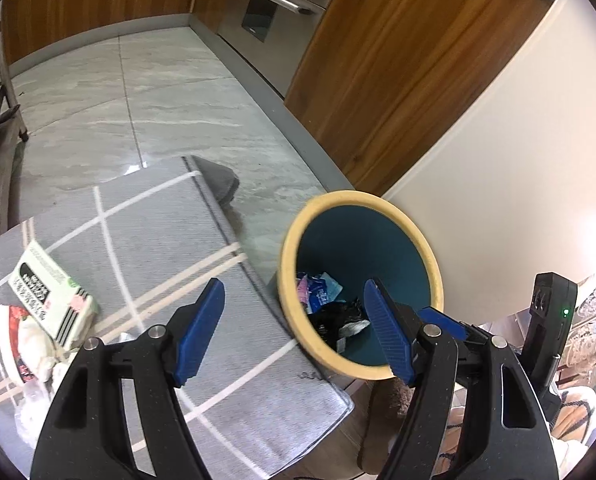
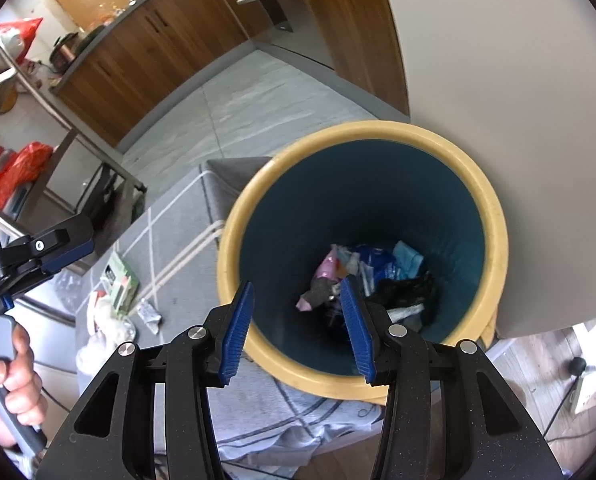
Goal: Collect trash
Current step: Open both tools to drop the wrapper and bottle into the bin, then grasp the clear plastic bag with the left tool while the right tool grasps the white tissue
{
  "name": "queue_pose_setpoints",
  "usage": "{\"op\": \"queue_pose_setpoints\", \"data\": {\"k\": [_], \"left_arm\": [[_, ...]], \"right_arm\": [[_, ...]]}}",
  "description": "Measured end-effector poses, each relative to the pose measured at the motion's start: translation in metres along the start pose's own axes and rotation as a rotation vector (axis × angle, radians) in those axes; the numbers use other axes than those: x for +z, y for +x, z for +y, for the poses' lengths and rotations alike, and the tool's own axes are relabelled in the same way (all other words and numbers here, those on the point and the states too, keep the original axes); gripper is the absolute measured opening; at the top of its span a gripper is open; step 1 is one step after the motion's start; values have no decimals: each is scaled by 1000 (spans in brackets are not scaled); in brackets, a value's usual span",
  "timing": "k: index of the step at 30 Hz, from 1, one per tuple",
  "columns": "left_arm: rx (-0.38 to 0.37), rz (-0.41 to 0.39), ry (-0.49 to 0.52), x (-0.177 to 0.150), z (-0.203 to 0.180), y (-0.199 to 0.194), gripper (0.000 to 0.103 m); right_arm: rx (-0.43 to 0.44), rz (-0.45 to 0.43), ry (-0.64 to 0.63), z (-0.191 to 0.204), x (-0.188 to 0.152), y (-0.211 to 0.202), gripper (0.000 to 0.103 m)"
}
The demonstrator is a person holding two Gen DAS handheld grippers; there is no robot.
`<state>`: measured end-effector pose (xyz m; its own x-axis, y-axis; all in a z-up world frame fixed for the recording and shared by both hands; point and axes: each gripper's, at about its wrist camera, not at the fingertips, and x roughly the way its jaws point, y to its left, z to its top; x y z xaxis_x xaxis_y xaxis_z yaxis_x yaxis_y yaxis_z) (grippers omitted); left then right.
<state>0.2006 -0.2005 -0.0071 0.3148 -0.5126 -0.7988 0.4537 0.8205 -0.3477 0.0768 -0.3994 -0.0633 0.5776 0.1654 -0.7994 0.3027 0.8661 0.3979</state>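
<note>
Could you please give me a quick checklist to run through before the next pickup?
1. Left gripper open and holding nothing: ok.
2. Right gripper open and holding nothing, above the bin: ok.
3. Bin upright, with room left above the wrappers: ok.
4. Trash left on the rug: not ok; green-and-white packet, white wad, small crumpled wrapper.
5. More trash beyond the rug: cannot tell.
</note>
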Motion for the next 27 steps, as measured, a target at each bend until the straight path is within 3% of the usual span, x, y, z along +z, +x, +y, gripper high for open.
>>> {"op": "queue_pose_setpoints", "data": {"k": [6,18,21,27], "left_arm": [[27,-33,-37,-7,28,-22,78],[121,-106,-143,-28,108,-79,79],[140,-119,-175,-35,126,-89,79],[207,-122,-200,-50,156,-105,80]], "right_arm": [[23,4,-34,17,-1,1,48],[63,43,-115,68,-10,17,49],[78,45,-134,85,-14,22,63],[106,67,-188,118,-23,32,64]]}}
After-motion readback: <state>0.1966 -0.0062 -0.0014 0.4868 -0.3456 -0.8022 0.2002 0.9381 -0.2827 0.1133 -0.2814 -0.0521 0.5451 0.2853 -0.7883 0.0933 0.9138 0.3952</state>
